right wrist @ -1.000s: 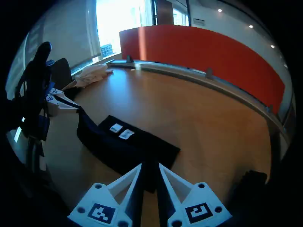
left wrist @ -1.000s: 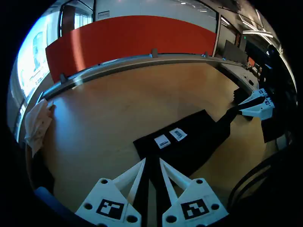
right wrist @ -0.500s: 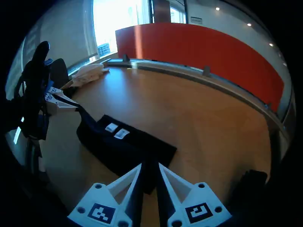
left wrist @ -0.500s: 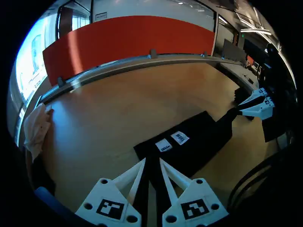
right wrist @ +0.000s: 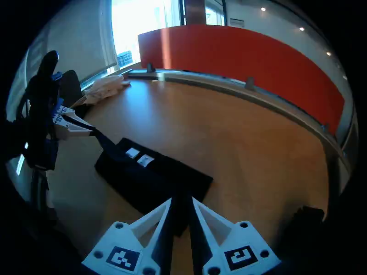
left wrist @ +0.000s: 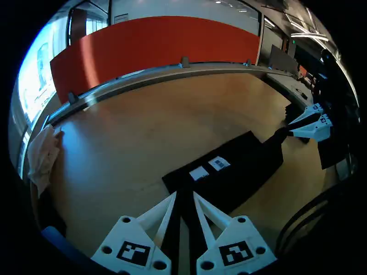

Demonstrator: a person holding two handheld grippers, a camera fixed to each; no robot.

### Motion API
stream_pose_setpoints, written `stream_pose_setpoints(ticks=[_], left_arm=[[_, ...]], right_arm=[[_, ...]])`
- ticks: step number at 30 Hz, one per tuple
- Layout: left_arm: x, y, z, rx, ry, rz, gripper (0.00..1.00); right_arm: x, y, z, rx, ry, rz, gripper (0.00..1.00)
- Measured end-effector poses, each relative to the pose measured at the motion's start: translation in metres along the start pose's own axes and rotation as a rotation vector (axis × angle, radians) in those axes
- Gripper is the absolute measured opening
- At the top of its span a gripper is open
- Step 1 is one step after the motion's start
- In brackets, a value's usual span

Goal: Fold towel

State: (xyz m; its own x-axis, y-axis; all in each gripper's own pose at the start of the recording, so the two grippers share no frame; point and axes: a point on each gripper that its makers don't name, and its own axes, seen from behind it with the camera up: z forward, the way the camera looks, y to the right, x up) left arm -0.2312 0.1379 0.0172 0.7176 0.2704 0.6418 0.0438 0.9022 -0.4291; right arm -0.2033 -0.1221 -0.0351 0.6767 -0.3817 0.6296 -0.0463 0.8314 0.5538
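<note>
Drawn slightly tauter than a second ago, black towel [left wrist: 238,165] lying across wooden table [left wrist: 151,123] between both grippers. Left gripper [left wrist: 184,195] clamped on one end corner, right gripper [right wrist: 181,200] clamped on opposite end, both corners raised off tabletop.

Towel [left wrist: 238,165]: black cloth, matt. Its two tags [left wrist: 208,168]: white, papery. Table [left wrist: 151,119]: pale wood, smooth, satin sheen. My left gripper [left wrist: 184,194]: white plastic, matt. Partition [left wrist: 156,46]: red, matt. Rail [left wrist: 137,78] below it: dull metal.
</note>
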Motion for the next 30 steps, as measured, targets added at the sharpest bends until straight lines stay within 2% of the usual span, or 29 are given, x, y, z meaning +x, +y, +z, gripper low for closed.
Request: stream_pose_setpoints(ticks=[6, 15, 25, 30], left_arm=[[-0.007, -0.002, 0.01, 0.006, -0.015, -0.004, 0.1], [-0.014, -0.005, 0.03, 0.013, -0.032, 0.004, 0.1], [-0.016, -0.01, 0.044, 0.029, -0.04, 0.006, 0.1], [-0.017, -0.018, 0.052, 0.061, -0.041, -0.002, 0.21]], right_arm=[[-0.008, 0.004, 0.01, -0.003, -0.021, 0.012, 0.17], [-0.016, 0.013, 0.028, -0.016, -0.044, 0.061, 0.17], [-0.017, 0.022, 0.044, -0.041, -0.051, 0.081, 0.19], [-0.017, 0.027, 0.053, -0.056, -0.051, 0.103, 0.24]])
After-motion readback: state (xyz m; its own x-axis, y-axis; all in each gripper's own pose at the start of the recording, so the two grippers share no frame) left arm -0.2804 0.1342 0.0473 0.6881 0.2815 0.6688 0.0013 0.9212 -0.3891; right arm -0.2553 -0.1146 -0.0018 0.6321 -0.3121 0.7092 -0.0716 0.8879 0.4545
